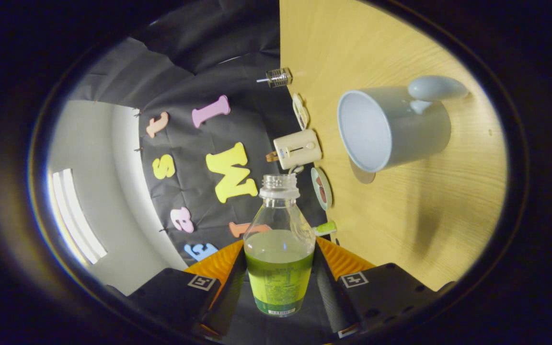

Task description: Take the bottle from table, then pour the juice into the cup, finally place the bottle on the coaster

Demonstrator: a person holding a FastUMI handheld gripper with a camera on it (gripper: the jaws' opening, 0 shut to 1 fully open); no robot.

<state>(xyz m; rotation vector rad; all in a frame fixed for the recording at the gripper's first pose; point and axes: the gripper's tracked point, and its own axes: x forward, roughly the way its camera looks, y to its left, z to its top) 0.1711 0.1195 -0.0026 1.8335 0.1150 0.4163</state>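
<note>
Gripper view, rolled on its side: the wooden table [400, 230] stands like a wall beyond and to the right of the fingers, with the booth's black cloth to the left of it.

Gripper [280, 280] closed on the bottle [280, 244]; one finger presses each side of the lower body, at the labelled band. The bottle has no cap; its open mouth points away from the fingers. Clear plastic, with green juice filling roughly the lower half.

Past the bottle's mouth, along the table's back edge where it meets the cloth, a row of small items: a small clear glass jar with a thin stick [278, 77], a round coaster [300, 111] seen nearly edge-on, a cream box-shaped item with a lever [298, 149], then a second round coaster [322, 188] just beside the bottle's neck. Printed patterns on both are too small to make out.

Further right, a pale grey cup [393, 127] with a handle sits on the table well apart from the bottle. Its inside looks empty.
</note>
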